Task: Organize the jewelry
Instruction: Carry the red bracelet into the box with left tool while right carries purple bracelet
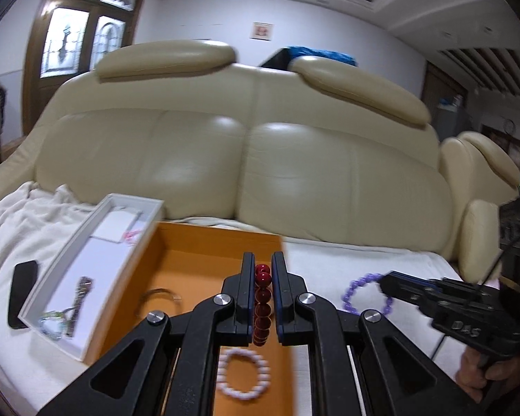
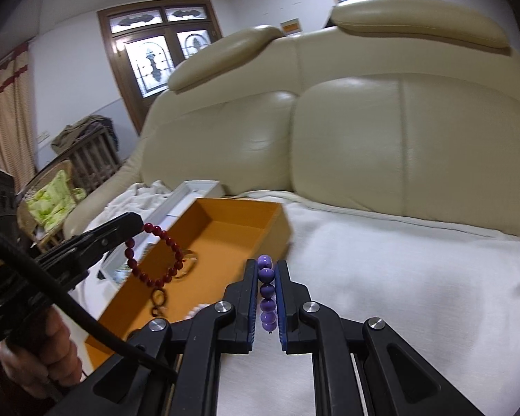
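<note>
I have 2 bracelets in the air at once. My left gripper (image 1: 262, 277) is pinching the red bead bracelet (image 1: 262, 303), its pads pressed against the strand, which runs along the line of the fingers; from the right wrist view that red bracelet (image 2: 154, 256) hangs as an open loop over the orange box (image 2: 239, 222), above its left wall. My right gripper (image 2: 267, 277) is pinching the purple bead bracelet (image 2: 267, 294) the same way, the beads lined up between the pads, and it sits just off the box's right wall, over the white cloth (image 2: 381, 263) that covers the sofa seat. The box's long axis runs away from me toward the sofa back (image 1: 260, 159), with a white bead bracelet (image 1: 243, 371) and a clear bangle (image 1: 161, 298) already lying on its floor. A white tray (image 1: 86, 242) holding a few more pieces lies along the box's left side. I judge the left gripper the nearer one to a drop: it is already over the box, so letting go there should land the red strand inside, while the right must first cross the box's right wall, leftward.
</note>
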Demonstrator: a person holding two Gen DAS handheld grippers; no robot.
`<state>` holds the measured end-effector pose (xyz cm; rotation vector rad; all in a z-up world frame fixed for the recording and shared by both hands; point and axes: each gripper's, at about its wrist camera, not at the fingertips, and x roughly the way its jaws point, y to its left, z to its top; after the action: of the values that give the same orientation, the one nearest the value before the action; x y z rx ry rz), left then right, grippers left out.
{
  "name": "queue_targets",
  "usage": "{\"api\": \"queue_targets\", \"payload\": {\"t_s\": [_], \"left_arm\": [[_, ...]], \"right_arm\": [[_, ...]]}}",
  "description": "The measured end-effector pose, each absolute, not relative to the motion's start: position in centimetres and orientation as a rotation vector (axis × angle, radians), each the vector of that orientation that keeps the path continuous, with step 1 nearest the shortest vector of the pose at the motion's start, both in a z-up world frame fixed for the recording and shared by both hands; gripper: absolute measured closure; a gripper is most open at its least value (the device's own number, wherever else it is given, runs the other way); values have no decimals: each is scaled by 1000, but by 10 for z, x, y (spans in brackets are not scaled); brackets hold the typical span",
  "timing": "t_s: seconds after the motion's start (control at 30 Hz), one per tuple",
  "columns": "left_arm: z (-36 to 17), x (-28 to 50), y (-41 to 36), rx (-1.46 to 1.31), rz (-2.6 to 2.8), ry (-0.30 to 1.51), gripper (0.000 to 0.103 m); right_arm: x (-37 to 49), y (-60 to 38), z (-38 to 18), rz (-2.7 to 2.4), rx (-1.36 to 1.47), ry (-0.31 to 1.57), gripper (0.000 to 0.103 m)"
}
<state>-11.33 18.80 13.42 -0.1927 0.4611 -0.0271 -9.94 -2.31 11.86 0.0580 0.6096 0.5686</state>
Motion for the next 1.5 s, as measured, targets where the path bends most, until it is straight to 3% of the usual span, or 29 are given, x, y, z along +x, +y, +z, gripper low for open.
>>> {"api": "queue_targets", "payload": {"t_s": [0.33,1.5], "left_arm": [[107,-92,235,-227,47,530,94],[76,-56,223,-176,100,658,93]], "right_arm": [[-76,22,114,657,65,642,92],[-28,72,95,696,104,715,92]]}}
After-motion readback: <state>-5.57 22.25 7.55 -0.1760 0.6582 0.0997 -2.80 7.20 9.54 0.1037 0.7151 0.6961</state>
